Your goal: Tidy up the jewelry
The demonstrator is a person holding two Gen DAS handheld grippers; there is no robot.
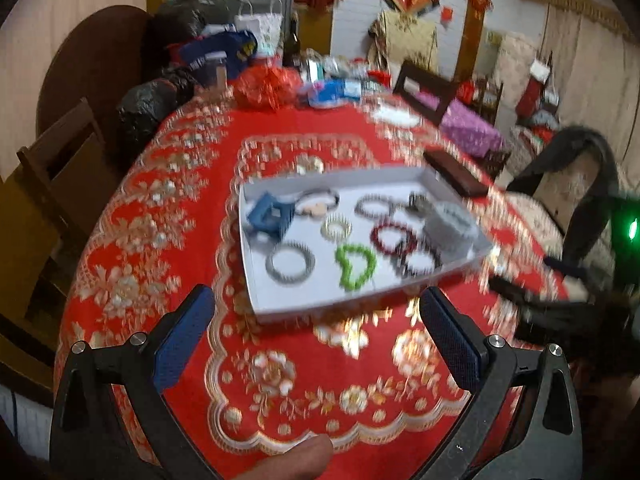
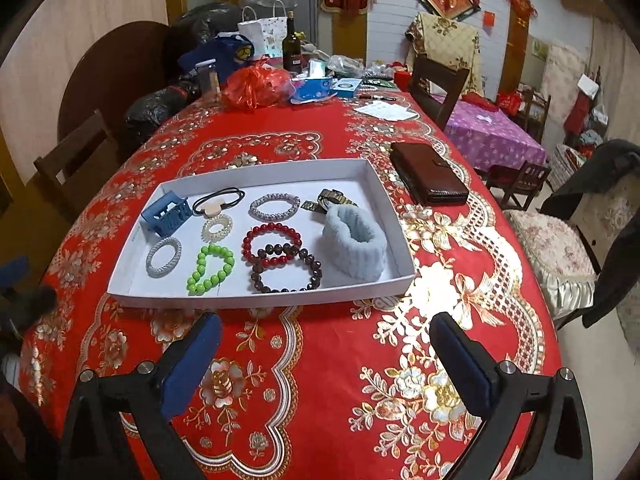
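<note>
Now both tongs hang over the red patterned tablecloth (image 2: 320, 360) with nothing between their blue pads. The left gripper (image 1: 316, 332) stands spread wide, and so does the right gripper (image 2: 326, 354); each grips nothing.

Beyond the fingertips of both, apart from them, lies the white tray (image 2: 256, 298) flat on the cloth. From the right wrist view its near rim sits just ahead of the spread jaws, a little to the left of centre. From the left wrist view, which is blurred, the tray (image 1: 360, 304) lies ahead between the two fingers and reaches off to the right.

Inside the tray lie the pieces, separate or nearly so:
- a green bead bracelet (image 2: 211, 269) near the front rim
- a red bead bracelet (image 2: 272, 240) overlapped by a dark bead bracelet (image 2: 286, 274)
- a pale blue fluffy wristband (image 2: 354, 242) at the right end
- a silvery coiled ring (image 2: 164, 258) at front left
- a blue hair claw (image 2: 168, 214) at back left
- a black hair tie (image 2: 220, 198), a cream coil tie (image 2: 217, 225), a pale bead bracelet (image 2: 274, 205) and a metal watch (image 2: 328, 200) along the back

A brown wallet (image 2: 428, 178) lies on the cloth just right of the tray.
</note>
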